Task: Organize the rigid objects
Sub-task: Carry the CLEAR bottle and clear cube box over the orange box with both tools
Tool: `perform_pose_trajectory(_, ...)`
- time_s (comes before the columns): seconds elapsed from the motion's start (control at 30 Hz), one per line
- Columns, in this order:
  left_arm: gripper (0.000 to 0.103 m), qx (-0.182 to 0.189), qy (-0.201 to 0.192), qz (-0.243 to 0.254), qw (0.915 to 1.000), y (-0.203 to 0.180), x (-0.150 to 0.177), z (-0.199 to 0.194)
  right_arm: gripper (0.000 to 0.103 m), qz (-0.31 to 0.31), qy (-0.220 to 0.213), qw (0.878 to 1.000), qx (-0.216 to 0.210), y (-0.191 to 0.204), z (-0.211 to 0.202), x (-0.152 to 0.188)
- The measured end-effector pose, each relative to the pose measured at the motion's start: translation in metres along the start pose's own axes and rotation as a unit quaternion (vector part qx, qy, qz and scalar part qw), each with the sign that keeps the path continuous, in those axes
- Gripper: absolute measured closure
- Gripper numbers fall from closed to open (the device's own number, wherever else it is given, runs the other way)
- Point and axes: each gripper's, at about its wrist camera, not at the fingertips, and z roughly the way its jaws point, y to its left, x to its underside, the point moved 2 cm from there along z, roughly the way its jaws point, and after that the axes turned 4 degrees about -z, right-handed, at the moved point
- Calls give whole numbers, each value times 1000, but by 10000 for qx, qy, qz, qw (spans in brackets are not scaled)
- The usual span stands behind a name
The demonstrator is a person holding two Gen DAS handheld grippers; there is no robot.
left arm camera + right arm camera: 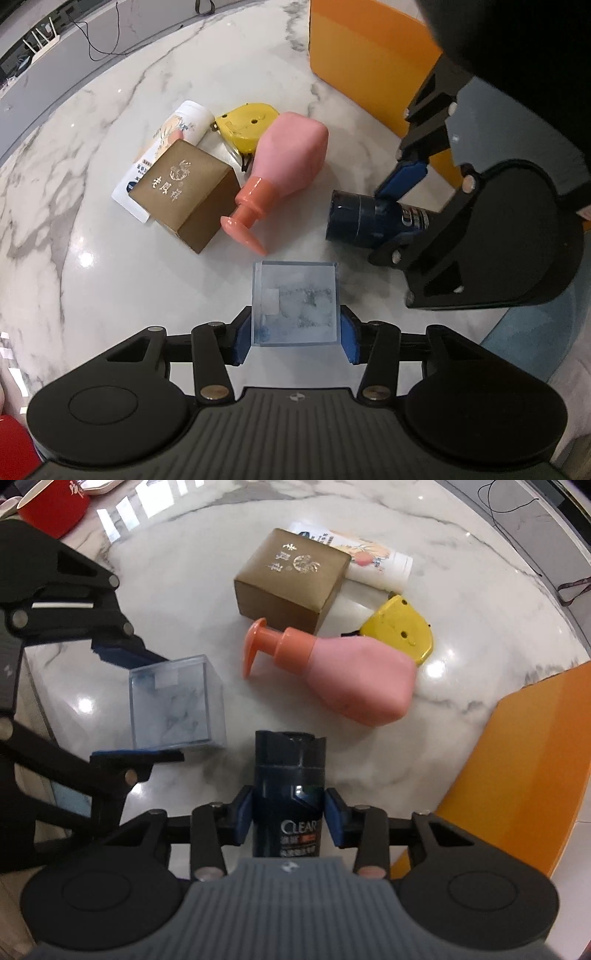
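My left gripper (294, 338) is shut on a clear plastic cube box (294, 302), held over the marble table; the box also shows in the right wrist view (175, 705). My right gripper (289, 812) is shut on a dark blue CLEAR shampoo bottle (290, 775), which shows in the left wrist view (364, 219) at the right. On the table lie a pink pump bottle (284, 166), a brown cardboard box (188, 192), a yellow tape measure (245, 123) and a white tube (173, 140), close together.
An orange bin (369, 59) stands at the far right of the marble table (110, 258); it also shows in the right wrist view (524, 768). A red cup (55, 506) sits at the far left edge. Cables and a router (40, 40) lie beyond the table.
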Motion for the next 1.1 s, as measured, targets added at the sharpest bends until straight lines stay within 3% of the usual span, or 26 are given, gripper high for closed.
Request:
perform_pose_trajectory(0.13,41,-2,-67,18,10000,-3,-1,3,56,27,127,9999,2,-1,-2,9)
perform_pose_trajectory(0.3,41,-25,-92,4,10000,-6,-5,5,56,170,180,9996,-102,0,3,20)
perform_pose_trajectory(0.37,48,-46,-86,-87,9999,-5,-6,6,57,195,120,9996,-136,0,4,22)
perform_pose_trajectory(0.6,50,-23,-10,-287,9996,-4,-6,1,63,173,28,9998,-42,5,-1,28)
perform_pose_trajectory(0.8,50,-62,-199,-394,9990,-5,-8,-23,64,186,-336,9993,3,8,-27,36)
perform_pose_trajectory(1.1,50,-390,-741,-433,9955,-19,-20,-84,65,304,-1109,9925,413,2,-95,45)
